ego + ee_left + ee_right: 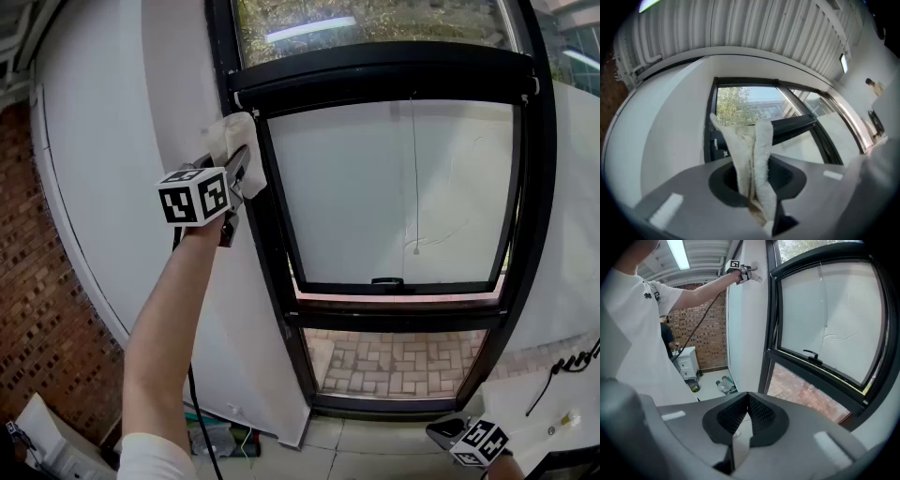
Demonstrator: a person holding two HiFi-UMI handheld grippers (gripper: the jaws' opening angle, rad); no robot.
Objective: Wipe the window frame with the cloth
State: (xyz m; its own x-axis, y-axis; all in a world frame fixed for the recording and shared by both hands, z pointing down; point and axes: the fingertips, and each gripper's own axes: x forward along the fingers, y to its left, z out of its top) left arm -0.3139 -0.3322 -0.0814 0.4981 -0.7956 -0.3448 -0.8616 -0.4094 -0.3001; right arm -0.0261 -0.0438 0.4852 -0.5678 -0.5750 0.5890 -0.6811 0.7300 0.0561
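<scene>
left claw [236,176] clamps cloth [238,141] pointing up by window frame [274,220]; right claw [748,401] closed.

Jaws of the left gripper [757,206] clamp a folded white cloth [761,145] before the black window frame [711,122], trees [731,105] beyond.

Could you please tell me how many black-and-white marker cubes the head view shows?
2. One black-and-white marker cube sits on the raised left tool beside the black window frame; the other on the right tool at the bottom-right edge.
</scene>
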